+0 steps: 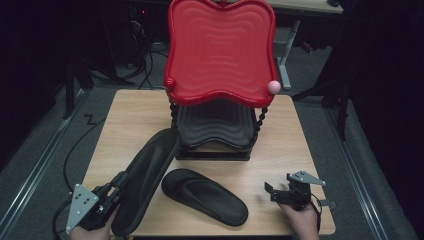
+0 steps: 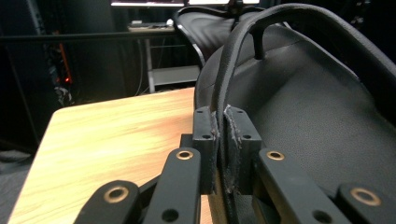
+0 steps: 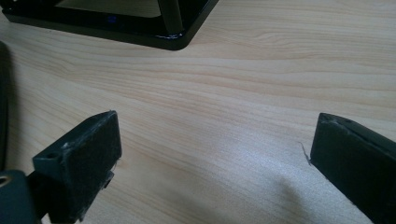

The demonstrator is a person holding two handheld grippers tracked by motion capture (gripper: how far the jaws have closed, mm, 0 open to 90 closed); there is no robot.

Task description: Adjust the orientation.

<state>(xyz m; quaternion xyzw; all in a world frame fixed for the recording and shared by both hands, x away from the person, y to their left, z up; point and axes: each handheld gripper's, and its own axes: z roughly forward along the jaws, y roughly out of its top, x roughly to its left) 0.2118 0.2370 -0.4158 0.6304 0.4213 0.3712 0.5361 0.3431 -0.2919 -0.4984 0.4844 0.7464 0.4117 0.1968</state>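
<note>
The left tool (image 1: 107,197), at the lower left of the high view, is clamped on the strap of one black sandal (image 1: 145,185), tipping it up on edge; the right tool (image 1: 280,192), lower right, hangs wide open and empty over the desk (image 1: 305,150). A second sandal (image 1: 205,196) lies flat at bottom centre. Behind stands a rack (image 1: 215,125): its red top tray (image 1: 220,50) looks empty, and so does the black lower one. I'd guess the sandals go there; neither is placed yet.
</note>
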